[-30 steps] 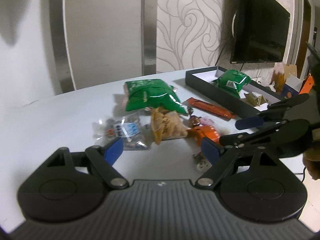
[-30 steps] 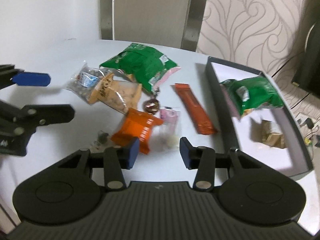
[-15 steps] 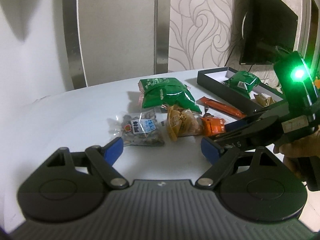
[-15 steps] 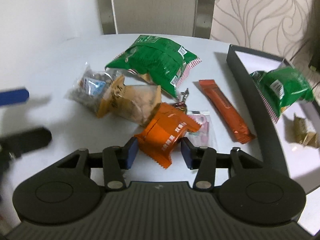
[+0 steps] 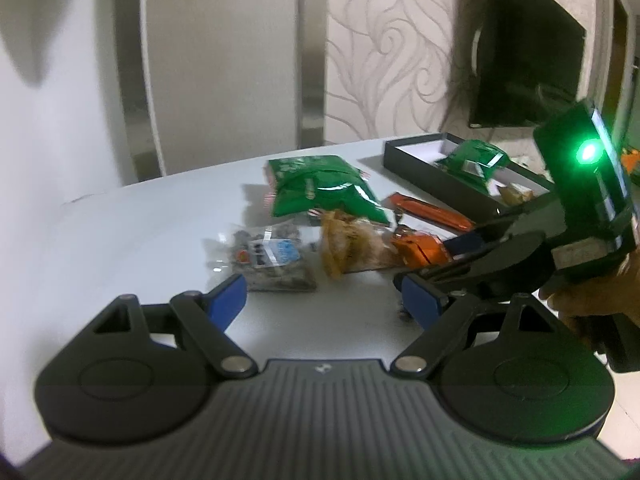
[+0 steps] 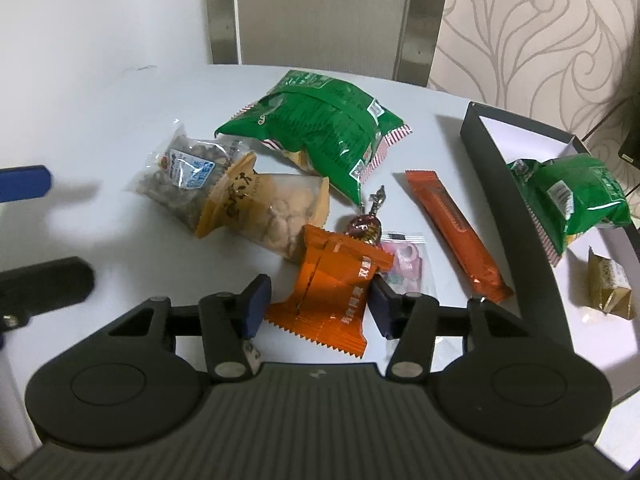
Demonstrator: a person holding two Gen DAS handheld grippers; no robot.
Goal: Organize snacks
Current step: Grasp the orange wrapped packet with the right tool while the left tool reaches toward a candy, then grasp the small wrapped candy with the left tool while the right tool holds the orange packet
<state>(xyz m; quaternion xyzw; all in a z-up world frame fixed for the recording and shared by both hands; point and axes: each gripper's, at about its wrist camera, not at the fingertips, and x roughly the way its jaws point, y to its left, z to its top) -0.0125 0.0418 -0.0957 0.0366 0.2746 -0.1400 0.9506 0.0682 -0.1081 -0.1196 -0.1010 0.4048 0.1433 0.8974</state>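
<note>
Loose snacks lie on the white table (image 6: 100, 120). An orange packet (image 6: 332, 292) lies flat between the fingers of my right gripper (image 6: 318, 304). Its right pad is at the packet's edge and its left pad stands just clear, so it is open around the packet. The left wrist view shows the same orange packet (image 5: 420, 248) under that gripper. My left gripper (image 5: 322, 300) hangs wide open above bare table with nothing between its fingers. A black box (image 6: 492, 152) at the right holds a small green bag (image 6: 572, 196) and a gold packet (image 6: 610, 288).
Around the orange packet lie a large green bag (image 6: 320, 128), a clear bag of nuts (image 6: 184, 176), a tan packet (image 6: 264, 208), a foil candy (image 6: 364, 228), a pink sachet (image 6: 404, 264) and a long orange stick (image 6: 452, 232). A person's hand (image 5: 592, 292) holds the right gripper.
My right gripper has moved forward and down over the orange packet, which now lies between its fingers, and its jaws stand a little wider. The left gripper has stayed open and in place.
</note>
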